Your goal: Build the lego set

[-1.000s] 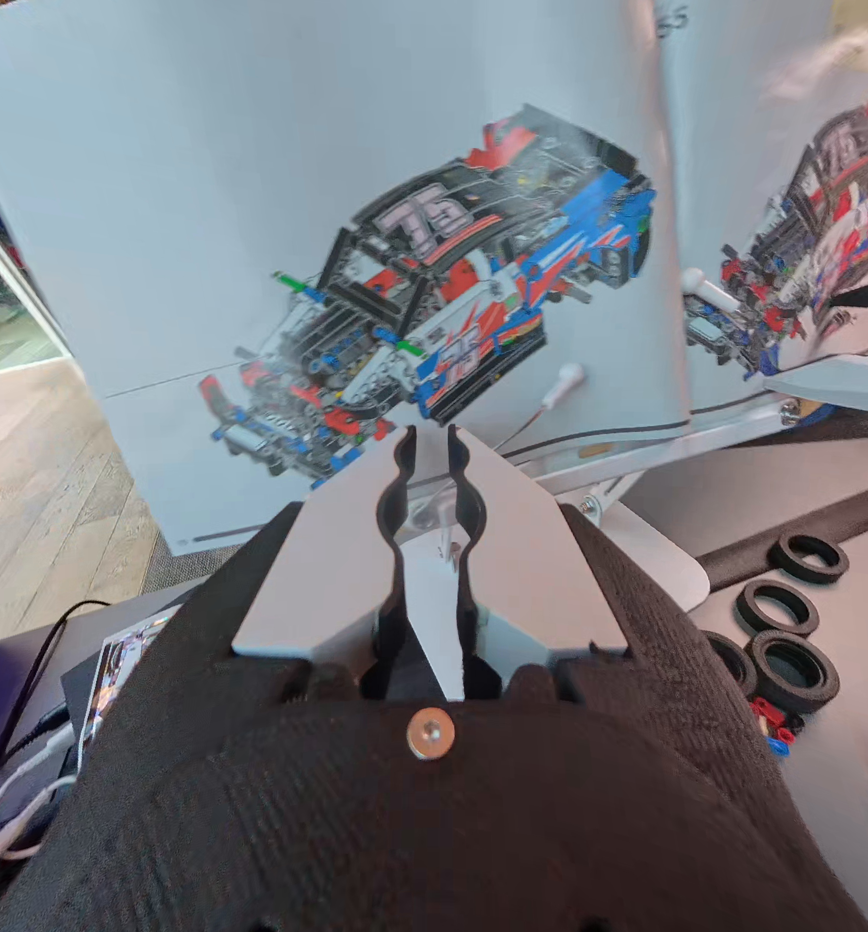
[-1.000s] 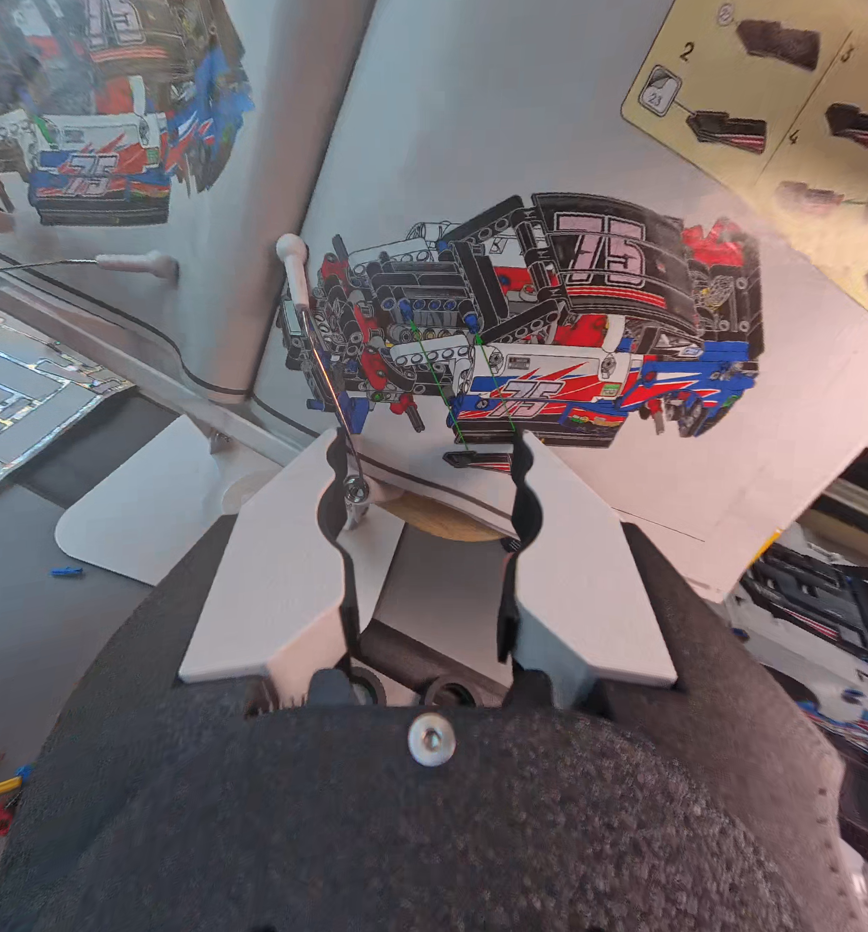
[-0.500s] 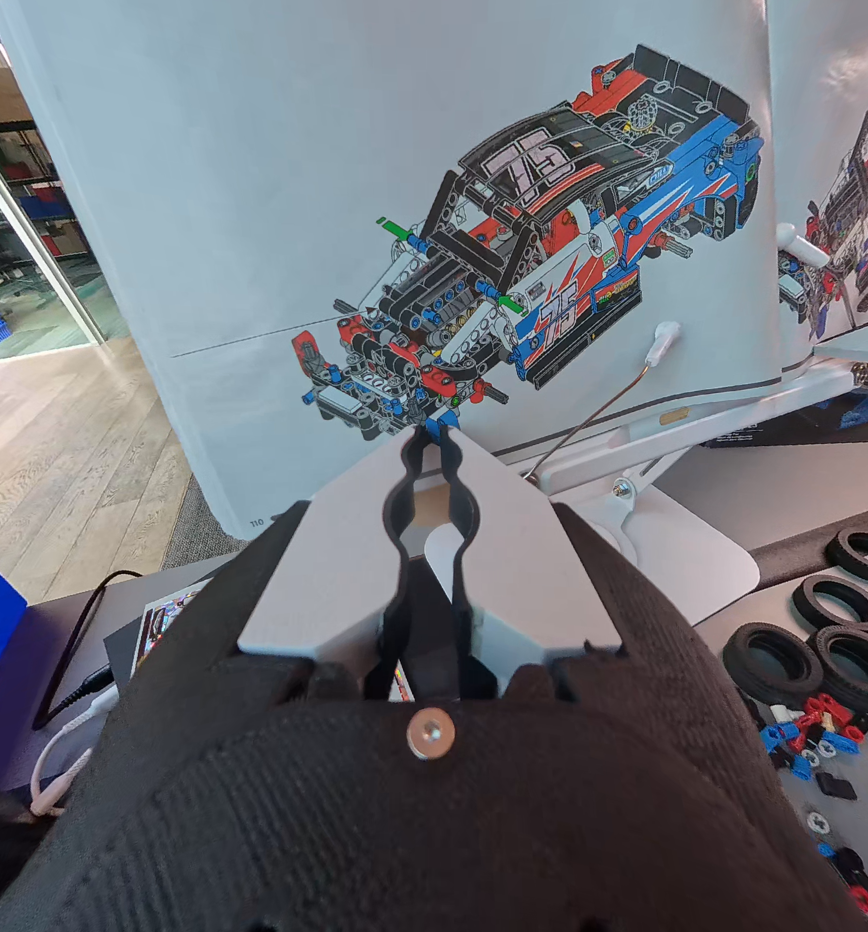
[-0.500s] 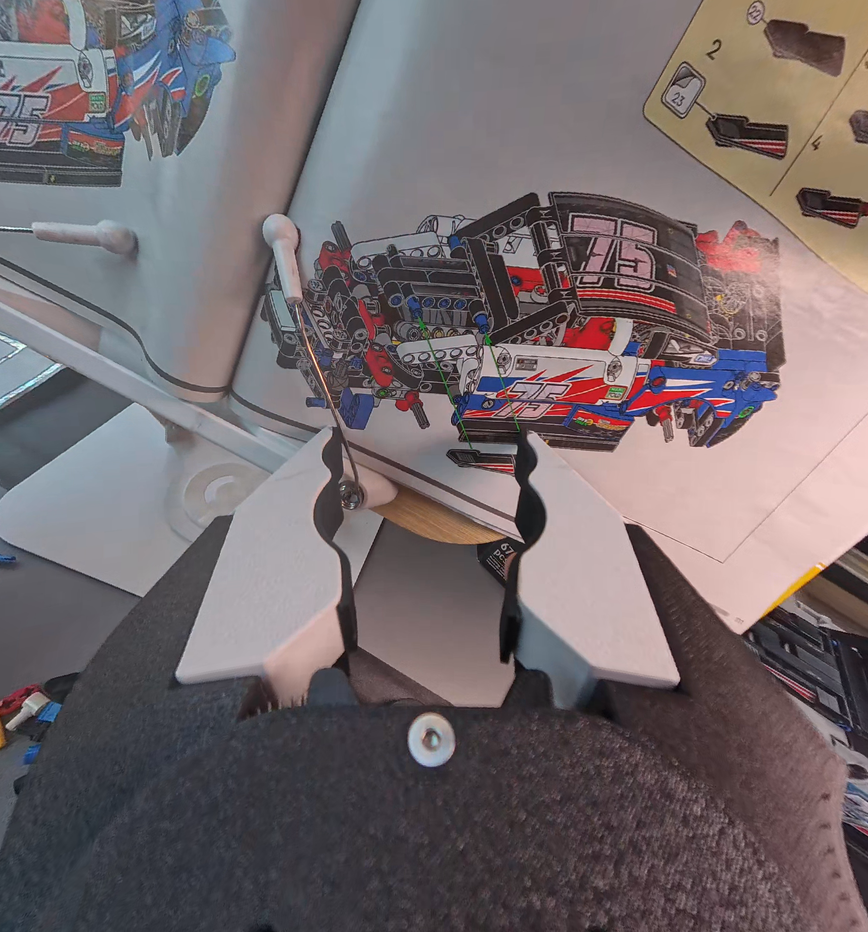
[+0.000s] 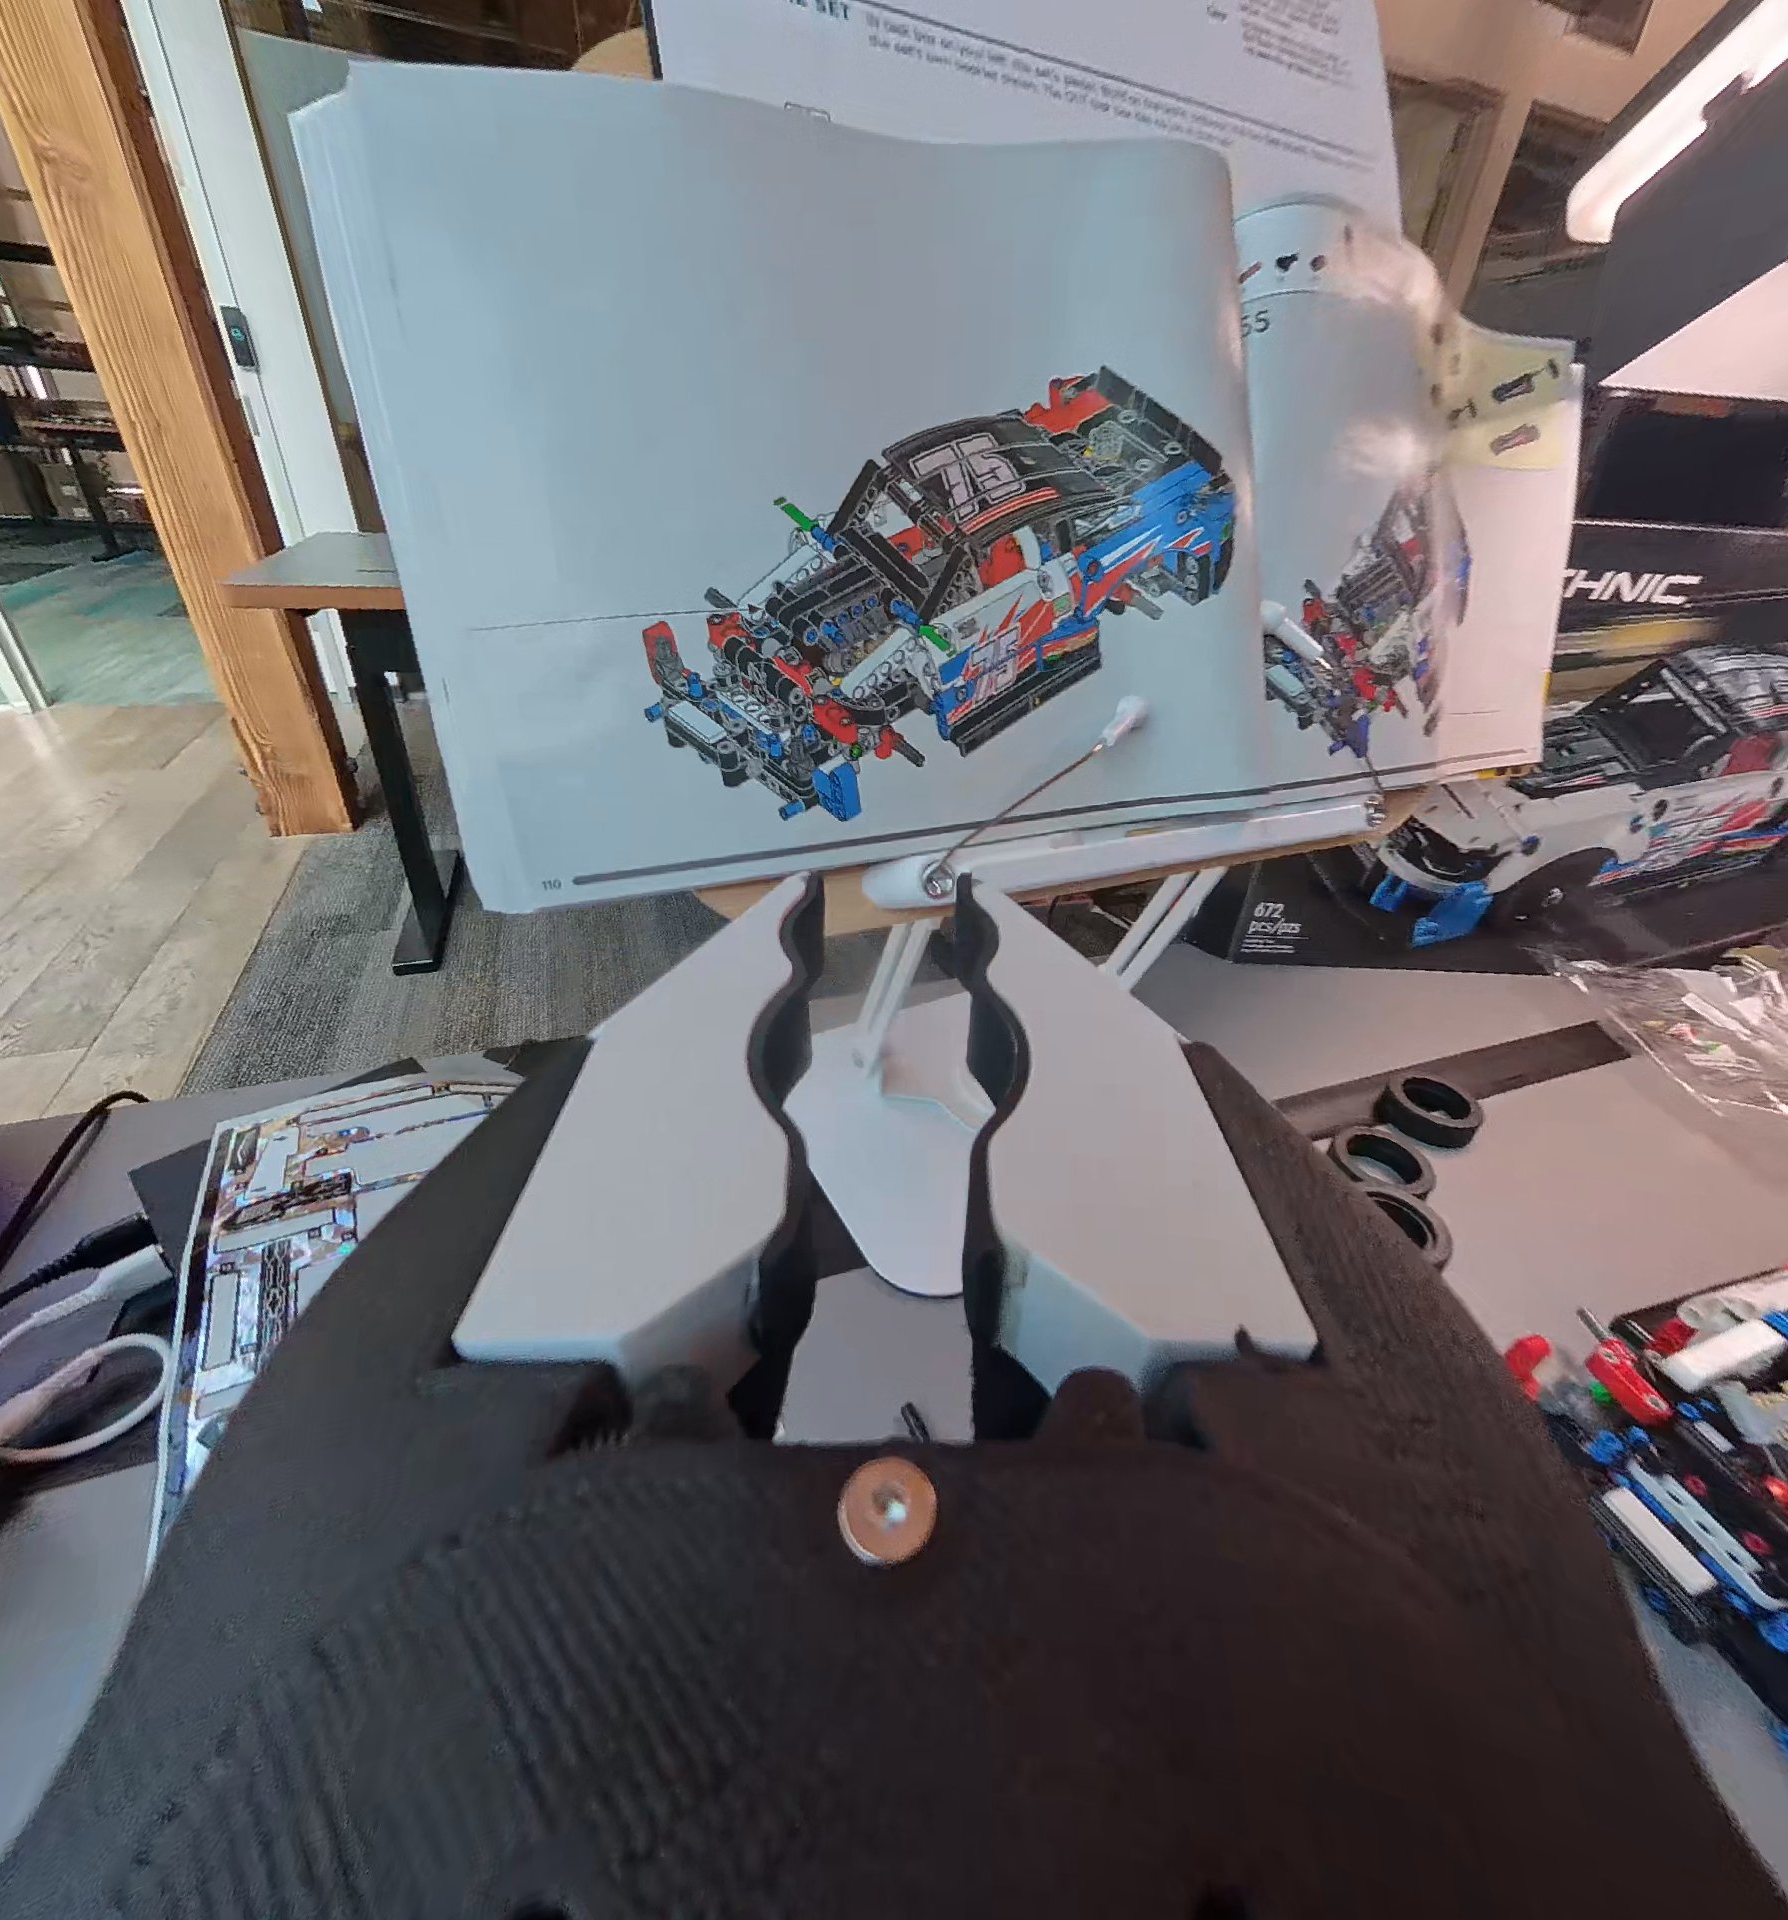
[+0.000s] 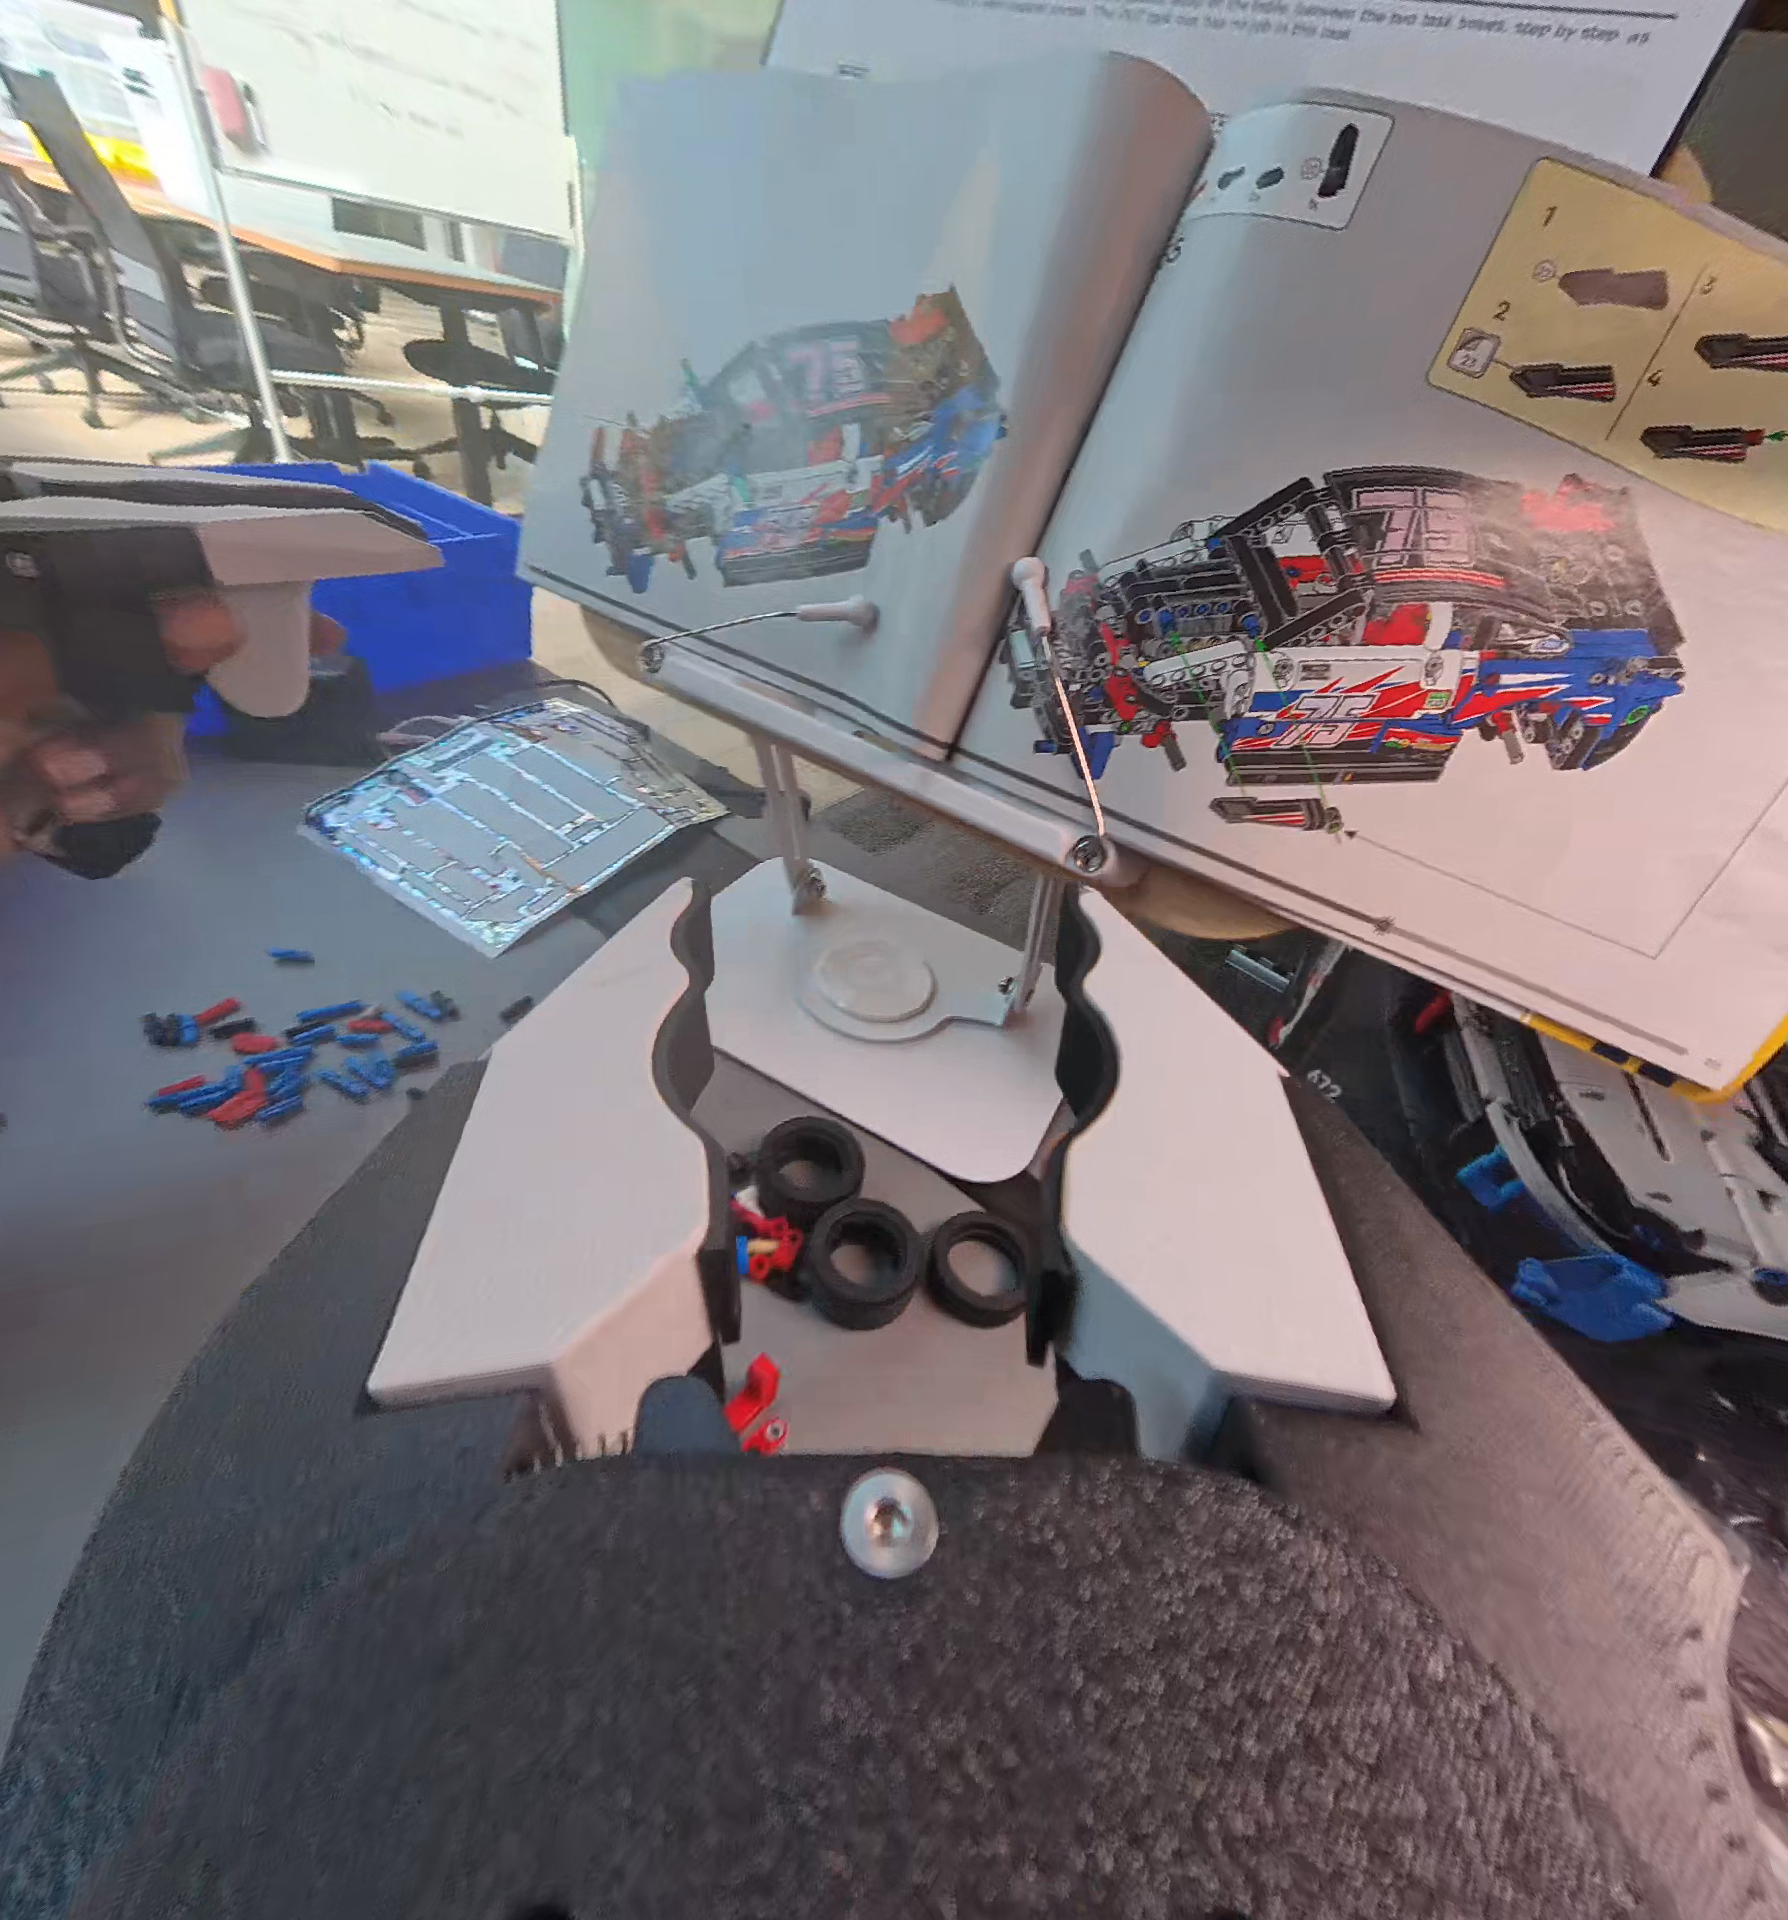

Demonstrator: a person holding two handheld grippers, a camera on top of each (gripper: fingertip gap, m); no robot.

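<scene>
Holding both grippers empty: our right gripper (image 6: 885,914) spread wide, our left gripper (image 5: 890,899) parted narrower, neither gripping anything. Nearest under the right one: three black tyres (image 6: 864,1221) and a red connector (image 6: 760,1397) on the tabletop (image 6: 90,1195). Loose blue and red pins (image 6: 287,1060) toward the left edge, sticker sheet (image 6: 516,810) beyond. Part-built car (image 5: 1763,1455) at the right edge. Farthest: instruction booklet (image 5: 765,468) open on its white stand (image 6: 869,997), set box (image 5: 1700,644) behind. Risk: the booklet's right page looks blurred, likely unsettled; it could flop over and lose our step. Writing exists on booklet and box; we skip it.
</scene>
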